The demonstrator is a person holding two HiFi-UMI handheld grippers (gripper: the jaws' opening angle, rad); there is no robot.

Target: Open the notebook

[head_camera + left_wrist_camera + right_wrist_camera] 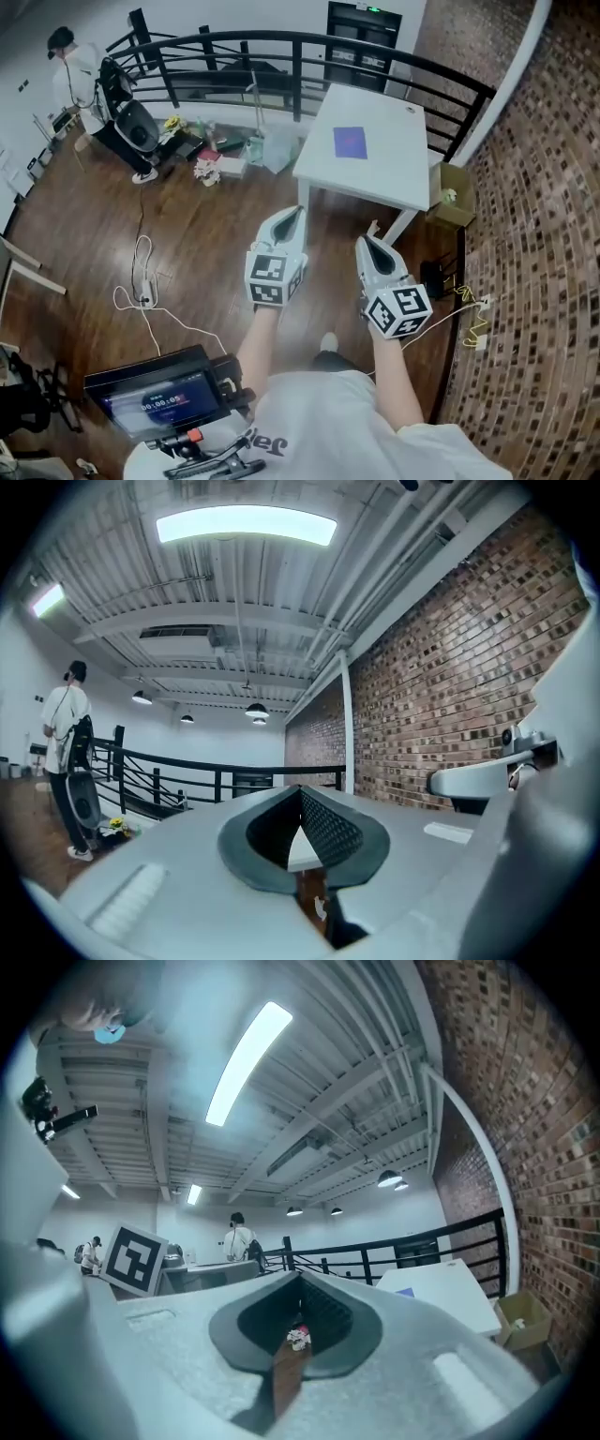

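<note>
A purple notebook [350, 142] lies closed on a white table [384, 183] some way ahead of me. In the right gripper view the notebook [405, 1291] shows as a small purple patch on the table [455, 1293]. My left gripper [298, 213] and right gripper [362, 240] are held out side by side over the wooden floor, short of the table's near edge. Both point level. The left gripper [301, 789] has its jaws together with nothing between them. The right gripper [300, 1277] is likewise shut and empty.
A black railing [281, 42] curves behind the table. A brick wall [544, 234] runs along the right, with a cardboard box [452, 195] at its foot. Bags and clutter [220, 155] sit left of the table, cables [141, 281] lie on the floor, and a person [75, 75] stands far left.
</note>
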